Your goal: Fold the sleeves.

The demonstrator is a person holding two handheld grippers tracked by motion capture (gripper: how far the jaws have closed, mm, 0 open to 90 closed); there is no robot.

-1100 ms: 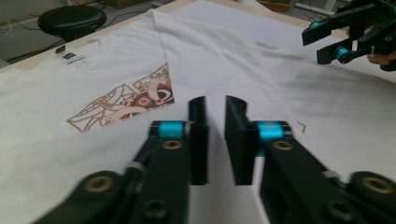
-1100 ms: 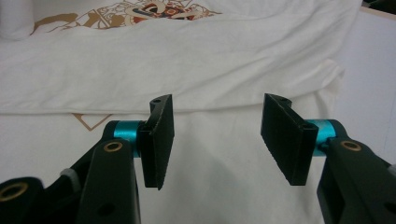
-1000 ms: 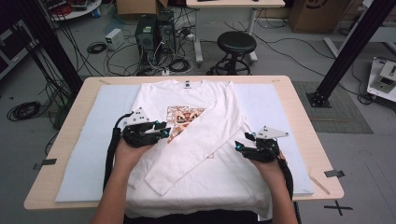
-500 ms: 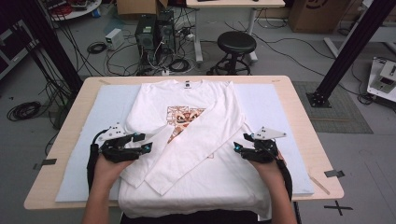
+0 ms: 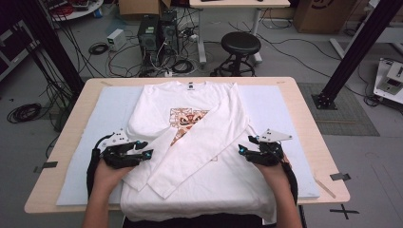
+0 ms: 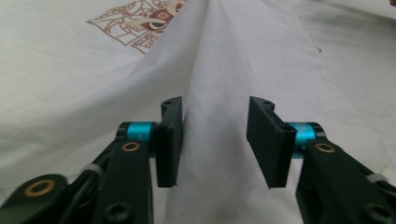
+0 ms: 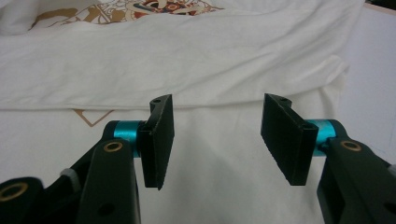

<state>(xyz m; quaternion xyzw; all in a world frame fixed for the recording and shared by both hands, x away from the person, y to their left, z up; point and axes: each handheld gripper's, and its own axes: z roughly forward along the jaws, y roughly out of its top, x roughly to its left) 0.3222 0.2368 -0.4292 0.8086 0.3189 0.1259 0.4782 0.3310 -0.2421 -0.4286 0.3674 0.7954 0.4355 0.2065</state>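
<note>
A white long-sleeved shirt [image 5: 209,123] with a brown and orange chest print [image 5: 183,118] lies flat on the table. Both sleeves are folded across its front, the right one [image 5: 202,142] running diagonally down to the left. My left gripper [image 5: 148,153] is open at the shirt's lower left edge, its jaws straddling a ridge of white sleeve cloth [image 6: 219,93] with the print [image 6: 140,21] beyond. My right gripper [image 5: 241,149] is open at the shirt's right side, jaws low over the white cloth [image 7: 219,70] and holding nothing.
A pale blue mat [image 5: 280,109] covers the wooden table [image 5: 313,128] under the shirt. The shirt's hem hangs over the near edge. Behind the table stand a black stool [image 5: 241,45], computer towers [image 5: 157,31] and floor cables. A black frame post [image 5: 351,52] rises at the right.
My left gripper has pulled back from the chest print toward the lower left, then edged right to the sleeve's edge. The right gripper has hardly moved.
</note>
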